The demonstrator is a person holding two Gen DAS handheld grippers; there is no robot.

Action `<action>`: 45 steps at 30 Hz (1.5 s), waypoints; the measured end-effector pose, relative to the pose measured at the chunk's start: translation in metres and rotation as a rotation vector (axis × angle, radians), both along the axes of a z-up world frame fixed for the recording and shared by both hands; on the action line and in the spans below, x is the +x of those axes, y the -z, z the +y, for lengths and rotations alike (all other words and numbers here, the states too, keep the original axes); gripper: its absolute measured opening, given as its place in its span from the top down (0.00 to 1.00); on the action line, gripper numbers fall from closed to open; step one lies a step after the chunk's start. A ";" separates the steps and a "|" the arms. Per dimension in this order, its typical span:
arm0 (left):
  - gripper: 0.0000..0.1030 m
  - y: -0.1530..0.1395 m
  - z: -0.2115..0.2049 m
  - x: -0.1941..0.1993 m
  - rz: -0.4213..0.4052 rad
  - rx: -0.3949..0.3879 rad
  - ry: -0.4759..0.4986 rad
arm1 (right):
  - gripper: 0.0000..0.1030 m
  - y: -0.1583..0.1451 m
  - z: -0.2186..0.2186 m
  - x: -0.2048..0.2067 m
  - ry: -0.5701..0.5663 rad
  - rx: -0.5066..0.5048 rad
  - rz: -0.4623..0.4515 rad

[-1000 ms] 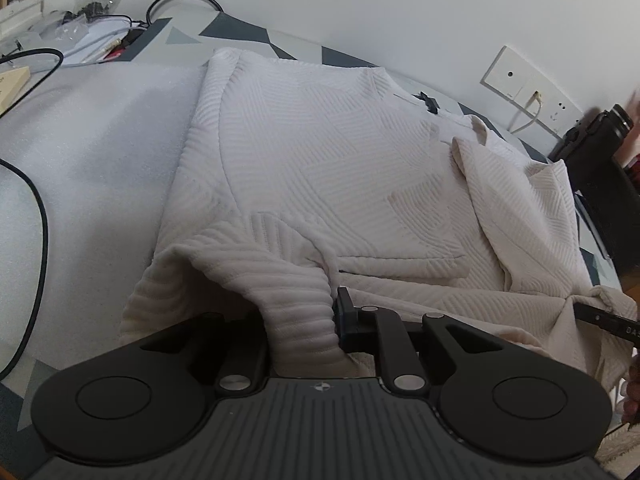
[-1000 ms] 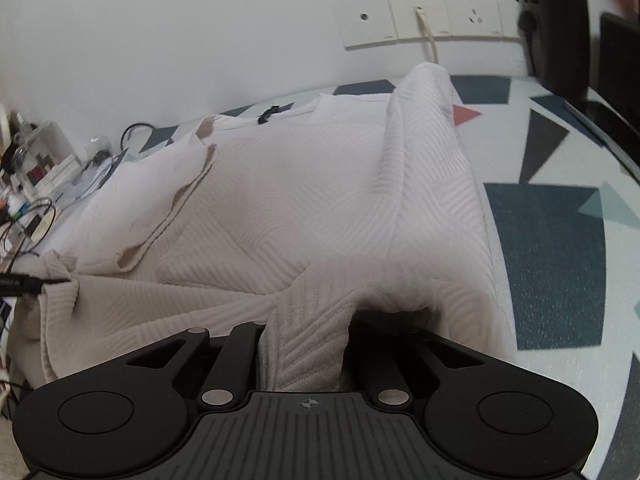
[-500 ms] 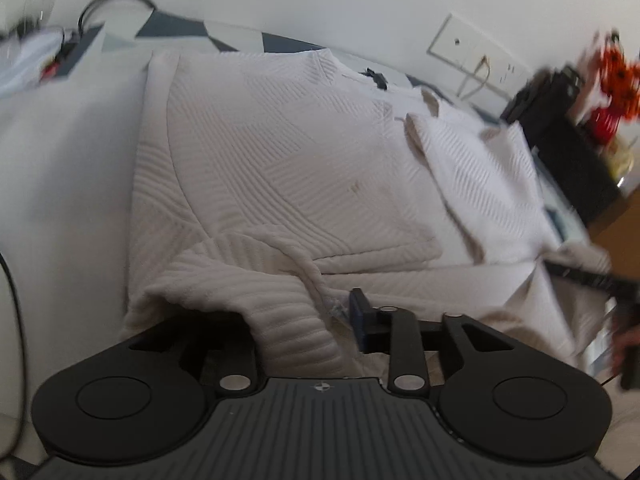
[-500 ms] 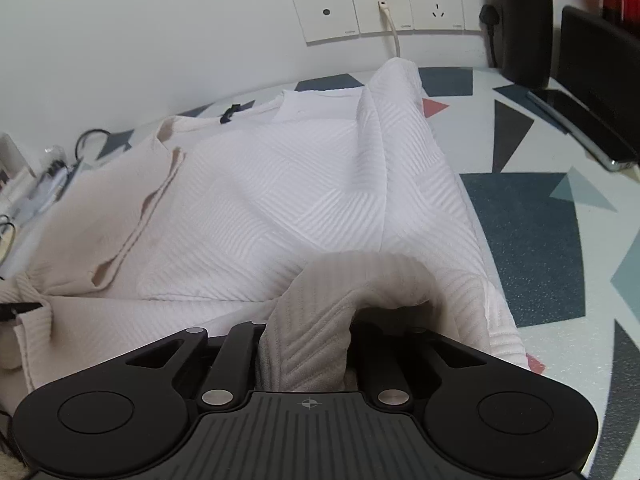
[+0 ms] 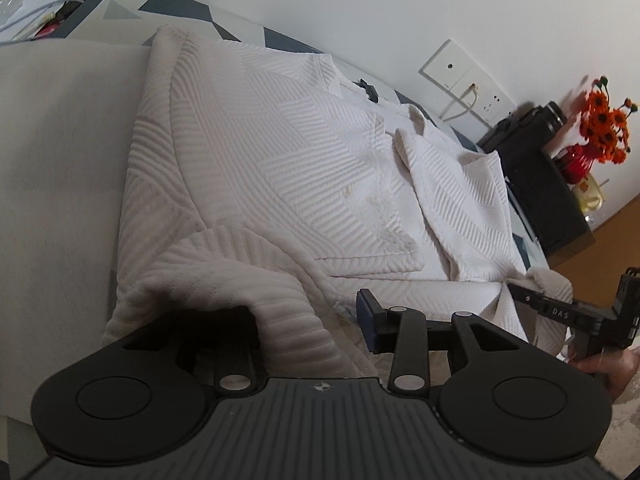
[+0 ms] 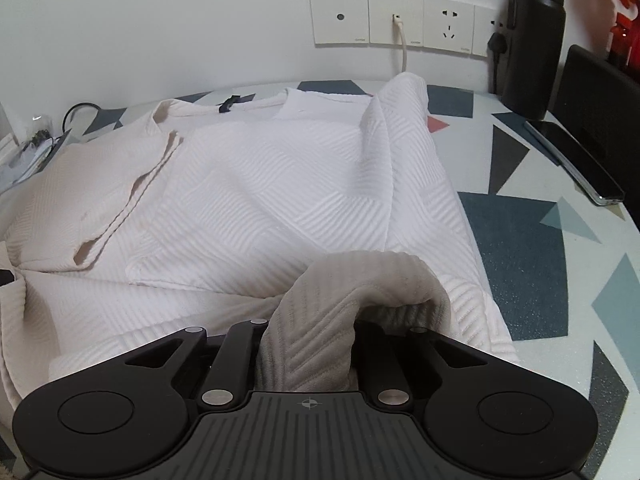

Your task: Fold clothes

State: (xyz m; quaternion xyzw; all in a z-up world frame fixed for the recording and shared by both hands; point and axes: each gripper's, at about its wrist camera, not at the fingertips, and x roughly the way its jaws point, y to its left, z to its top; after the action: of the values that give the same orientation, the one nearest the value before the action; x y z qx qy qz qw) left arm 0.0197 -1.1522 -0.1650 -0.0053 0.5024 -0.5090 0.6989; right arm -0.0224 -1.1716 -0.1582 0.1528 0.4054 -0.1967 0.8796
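Hem (image 6: 312, 344) higher in both grippers

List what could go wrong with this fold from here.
1. The left gripper shows a gap between the hem fabric and its blue-padded finger, so that corner of the white top may slip free.
2. The folded-in sleeve lies loose on top; carrying the hem over it could bunch or shift it.
3. The phone and black bottle sit close beside the garment; a wide swing of the right gripper could knock them.
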 end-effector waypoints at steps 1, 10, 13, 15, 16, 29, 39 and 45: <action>0.62 0.000 0.001 0.000 0.003 -0.004 -0.004 | 0.88 0.000 0.000 0.000 -0.004 -0.003 0.001; 0.61 0.001 0.002 0.001 0.014 -0.016 -0.015 | 0.88 -0.009 -0.011 -0.002 -0.029 0.082 -0.027; 0.50 -0.004 0.000 0.002 0.028 -0.011 0.007 | 0.74 -0.016 -0.021 -0.004 -0.044 0.161 -0.048; 0.49 -0.013 -0.002 0.001 0.001 0.008 0.024 | 0.45 -0.021 -0.028 -0.005 -0.054 0.214 -0.062; 0.48 -0.022 -0.002 0.000 -0.035 0.012 0.035 | 0.27 -0.024 -0.031 -0.006 -0.058 0.241 -0.069; 0.38 -0.055 0.006 0.019 -0.103 -0.044 -0.026 | 0.12 -0.072 -0.078 -0.012 0.110 0.407 -0.062; 0.28 -0.061 0.019 0.021 -0.150 -0.033 -0.017 | 0.11 -0.099 -0.080 -0.008 0.101 0.315 -0.101; 0.16 -0.065 0.048 0.021 -0.112 -0.070 -0.006 | 0.11 -0.102 -0.056 -0.031 0.029 0.223 -0.071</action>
State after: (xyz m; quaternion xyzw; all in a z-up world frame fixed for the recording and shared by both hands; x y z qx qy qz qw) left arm 0.0409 -1.1045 -0.1002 -0.0029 0.4444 -0.5238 0.7267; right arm -0.0532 -1.2280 -0.0558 0.2625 0.3910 -0.1577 0.8680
